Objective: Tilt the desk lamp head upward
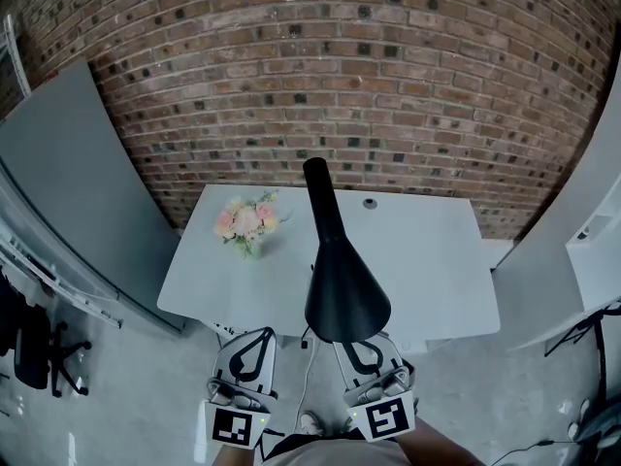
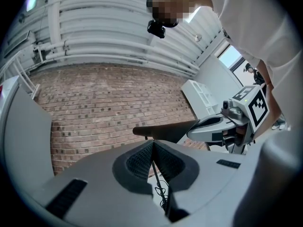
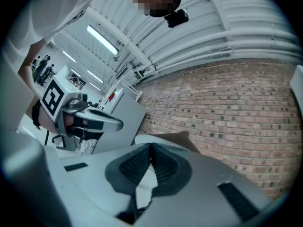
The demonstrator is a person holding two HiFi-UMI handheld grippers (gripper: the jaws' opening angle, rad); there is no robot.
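Observation:
A black desk lamp stands on the white table (image 1: 427,260). Its slim arm (image 1: 319,198) runs toward me and ends in a wide cone head (image 1: 346,300) over the table's near edge. My left gripper (image 1: 260,336) is below that edge, left of the head, shut and empty. My right gripper (image 1: 361,350) is just under the head, partly hidden by it, also shut. In the left gripper view the fingers (image 2: 142,161) meet, with the lamp head (image 2: 163,130) beyond them. In the right gripper view the fingers (image 3: 163,162) meet too, below the lamp head (image 3: 182,137).
A small bouquet of pink flowers (image 1: 247,223) stands on the table's left part. A round grommet (image 1: 370,203) sits near its far edge. Grey partition panels (image 1: 68,183) flank the table, a brick wall (image 1: 388,85) backs it. A cable (image 1: 309,377) hangs below; an office chair (image 1: 39,357) is far left.

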